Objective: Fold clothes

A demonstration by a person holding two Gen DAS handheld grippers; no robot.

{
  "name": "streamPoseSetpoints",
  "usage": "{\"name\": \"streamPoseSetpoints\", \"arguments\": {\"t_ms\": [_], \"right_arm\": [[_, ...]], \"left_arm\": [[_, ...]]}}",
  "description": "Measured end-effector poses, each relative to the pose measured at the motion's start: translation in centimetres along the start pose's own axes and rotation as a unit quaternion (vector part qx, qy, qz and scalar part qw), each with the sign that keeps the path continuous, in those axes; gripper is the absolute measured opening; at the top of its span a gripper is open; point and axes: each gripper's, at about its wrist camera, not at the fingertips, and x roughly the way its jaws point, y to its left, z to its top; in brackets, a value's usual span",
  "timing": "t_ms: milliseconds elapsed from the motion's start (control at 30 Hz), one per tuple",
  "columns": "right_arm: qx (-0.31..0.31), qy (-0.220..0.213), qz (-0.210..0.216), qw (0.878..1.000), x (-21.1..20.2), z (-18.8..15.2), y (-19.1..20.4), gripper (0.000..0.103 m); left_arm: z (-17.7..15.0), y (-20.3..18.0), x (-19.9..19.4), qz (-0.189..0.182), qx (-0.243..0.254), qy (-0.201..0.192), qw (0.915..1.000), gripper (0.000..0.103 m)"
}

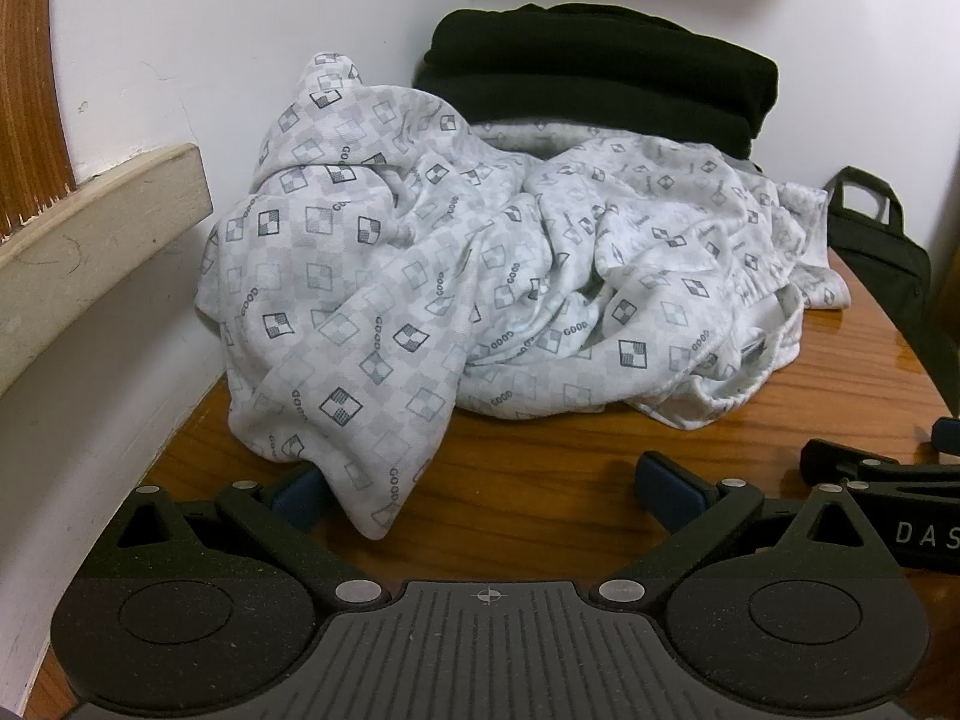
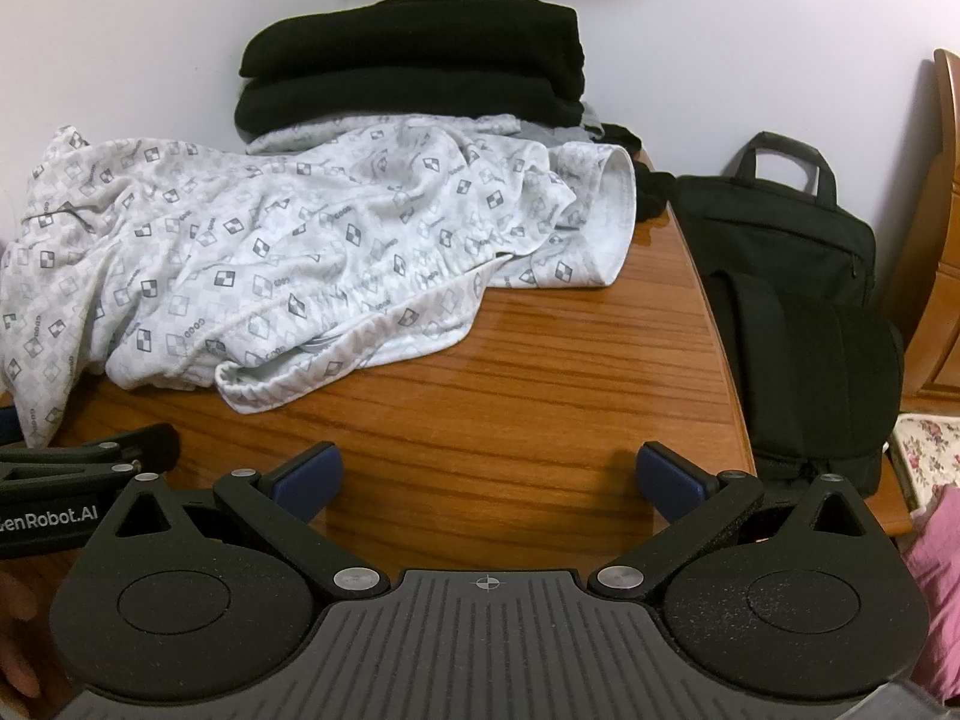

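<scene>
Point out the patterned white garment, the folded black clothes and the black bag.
patterned white garment (image 1: 420, 276): left wrist view, crumpled middle.
folded black clothes (image 2: 414, 72): right wrist view, stack front.
black bag (image 2: 780, 252): right wrist view, front panel.

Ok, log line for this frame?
left tool open | right tool open | shirt crumpled, unheld | black stack folded behind

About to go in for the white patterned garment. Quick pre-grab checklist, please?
1. Left gripper open: ok, fingers spread wide.
2. Right gripper open: ok, nothing between its fingers.
3. Garment within grabbing range: ok, a corner hangs beside the left gripper's left finger.
4. Garment flat for folding: not ok, it lies crumpled on the table.
5. Garment free of the black folded stack: cannot tell, patterned fabric shows under the stack.
6. Bare table for spreading: ok in front; the black bag stands off the table's right edge.
</scene>
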Motion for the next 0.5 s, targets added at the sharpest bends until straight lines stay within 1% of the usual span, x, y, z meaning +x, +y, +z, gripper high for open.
{"name": "streamPoseSetpoints", "arguments": {"t_ms": [500], "right_arm": [[0.000, 0.000, 0.000, 1.000, 0.00, 0.00, 0.00, 0.103]], "left_arm": [[0.03, 0.02, 0.04, 0.002, 0.002, 0.000, 1.0000, 0.103]]}}
